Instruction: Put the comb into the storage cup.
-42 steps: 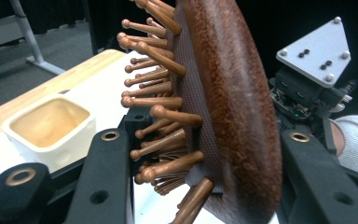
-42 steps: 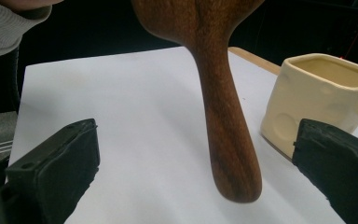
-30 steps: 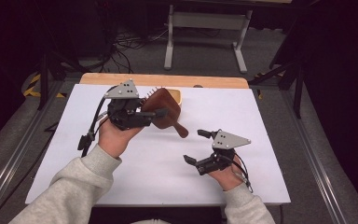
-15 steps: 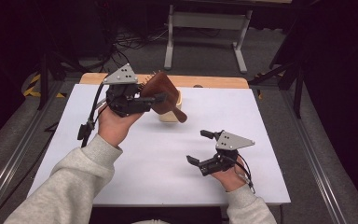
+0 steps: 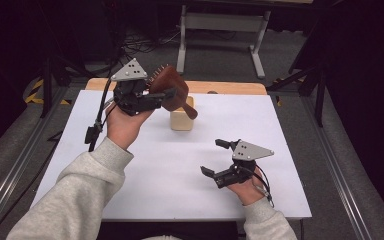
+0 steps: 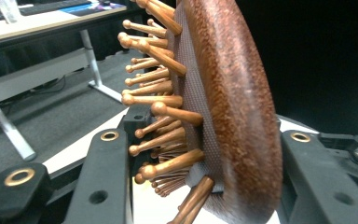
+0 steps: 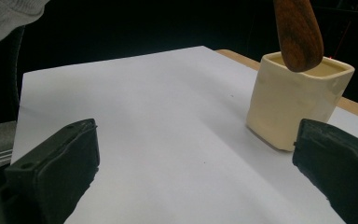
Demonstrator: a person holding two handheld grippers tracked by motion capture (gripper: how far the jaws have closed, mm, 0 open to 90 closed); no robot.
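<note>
The hairbrush clamped in your left tool is a reddish-brown wood with a fine speckled grain; its pins are a lighter copper-brown with rounded tips, set in a grey cushion dotted in a tight mesh pattern. Both of that tool's jaws are matt black with brass-coloured rivets, and its top plate is plain grey. Just beyond the brush handle's tip stands a pale cream cup, glossy and unpatterned. Under your right tool, black with a grey plate too, the surface is plain white, edged with light tan wood at its far side.
</note>
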